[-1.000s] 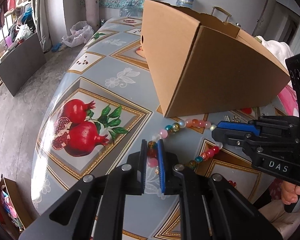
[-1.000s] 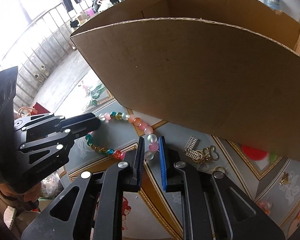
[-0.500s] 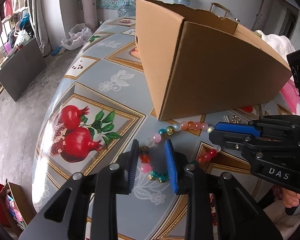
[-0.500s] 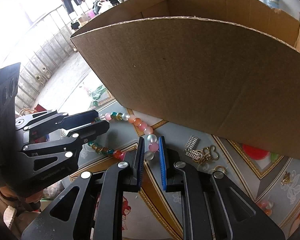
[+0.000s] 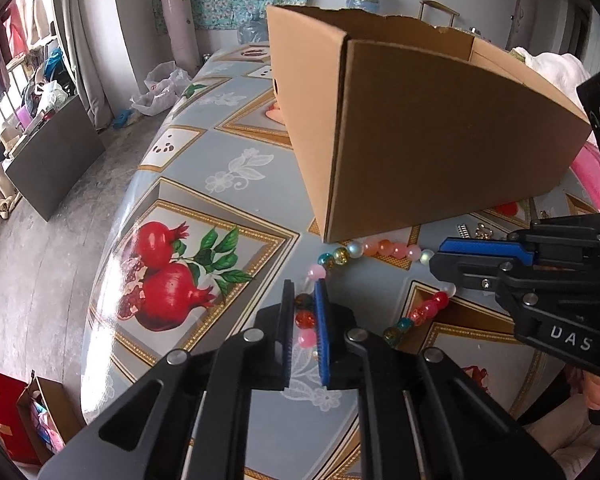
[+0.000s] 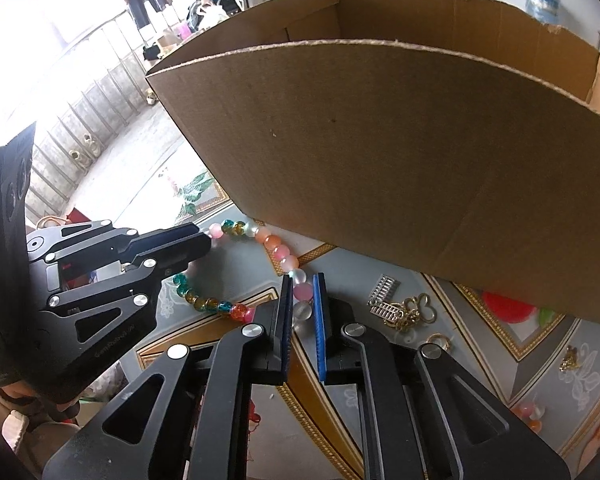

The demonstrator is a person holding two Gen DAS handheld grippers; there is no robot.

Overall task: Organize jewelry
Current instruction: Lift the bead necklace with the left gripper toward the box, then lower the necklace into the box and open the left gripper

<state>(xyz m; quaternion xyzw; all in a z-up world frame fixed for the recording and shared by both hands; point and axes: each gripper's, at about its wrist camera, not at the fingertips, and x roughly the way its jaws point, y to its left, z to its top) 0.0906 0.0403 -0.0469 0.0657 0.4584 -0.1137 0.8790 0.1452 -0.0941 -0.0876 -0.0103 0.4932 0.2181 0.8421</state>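
A bead necklace (image 5: 384, 248) of pink, orange, teal and clear beads lies in a loop on the table just in front of an open cardboard box (image 5: 440, 148). My left gripper (image 5: 305, 298) is shut on the loop's left side, with an orange and a pink bead between its pads. My right gripper (image 6: 302, 294) is shut on the loop's right side, on a pink and a clear bead; the necklace (image 6: 236, 228) curves from it toward the left gripper. The box (image 6: 380, 152) fills the right wrist view behind it.
A gold and silver jewelry piece (image 6: 400, 308) and a small ring (image 6: 438, 340) lie on the patterned tablecloth right of my right gripper, near the box. A small gold charm (image 6: 570, 362) lies farther right. The table's left edge (image 5: 112, 240) drops to the floor.
My left gripper opened half a second ago and has now shut again on the beads. My right gripper has stayed shut on the necklace. The box looks a little farther off.
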